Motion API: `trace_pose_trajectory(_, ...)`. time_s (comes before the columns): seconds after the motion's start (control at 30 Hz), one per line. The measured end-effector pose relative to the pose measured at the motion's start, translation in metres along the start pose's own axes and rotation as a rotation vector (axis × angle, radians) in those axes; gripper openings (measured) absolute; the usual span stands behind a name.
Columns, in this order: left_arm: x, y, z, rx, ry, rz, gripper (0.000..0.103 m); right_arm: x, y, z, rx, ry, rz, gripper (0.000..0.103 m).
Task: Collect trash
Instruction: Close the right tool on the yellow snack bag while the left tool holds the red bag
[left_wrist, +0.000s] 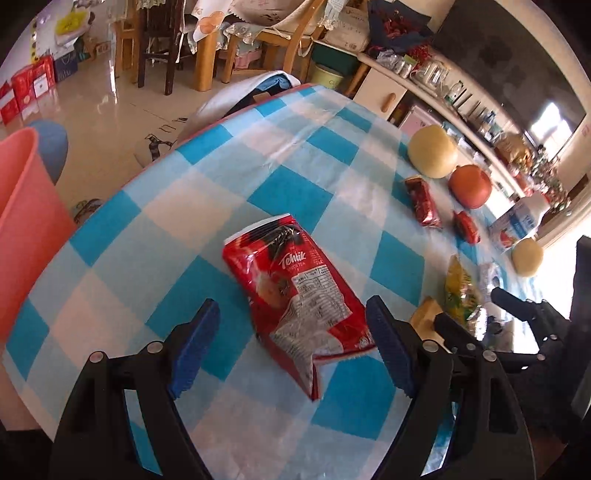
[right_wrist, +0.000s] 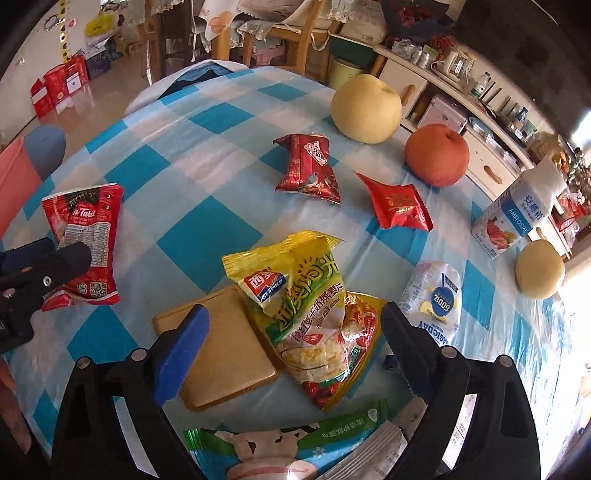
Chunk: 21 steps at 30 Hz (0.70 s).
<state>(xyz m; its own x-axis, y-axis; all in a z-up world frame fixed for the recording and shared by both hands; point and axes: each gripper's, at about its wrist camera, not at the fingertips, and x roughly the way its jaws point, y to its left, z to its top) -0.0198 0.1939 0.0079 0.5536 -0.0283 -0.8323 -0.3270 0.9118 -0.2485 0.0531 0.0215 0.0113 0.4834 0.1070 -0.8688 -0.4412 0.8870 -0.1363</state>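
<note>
Left wrist view — left gripper (left_wrist: 291, 345) open over red wrapper (left_wrist: 295, 299), untouched

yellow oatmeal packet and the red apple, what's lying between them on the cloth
In the right wrist view, one small red candy wrapper lies between the yellow oatmeal packet and the red apple; otherwise bare checked cloth.

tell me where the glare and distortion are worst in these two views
Left wrist view: sunlight blows out the right edge beyond the small pear, and the tablecloth bows. Right wrist view: the same washout right of the milk carton; the corners are black.
</note>
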Motion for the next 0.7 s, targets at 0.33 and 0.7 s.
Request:
trace_pose_trajectory(0.33,0.021,-0.027,0.009,0.235,-0.03,0.149,0.082,0.02,-0.032,0.007,0.198,0.049,0.133,0.092)
trace_pose_trajectory(0.7,0.017,-0.026,0.009,0.275,-0.049,0.106,0.058,0.011,-0.046,0.004,0.262,0.041,0.154,0.061)
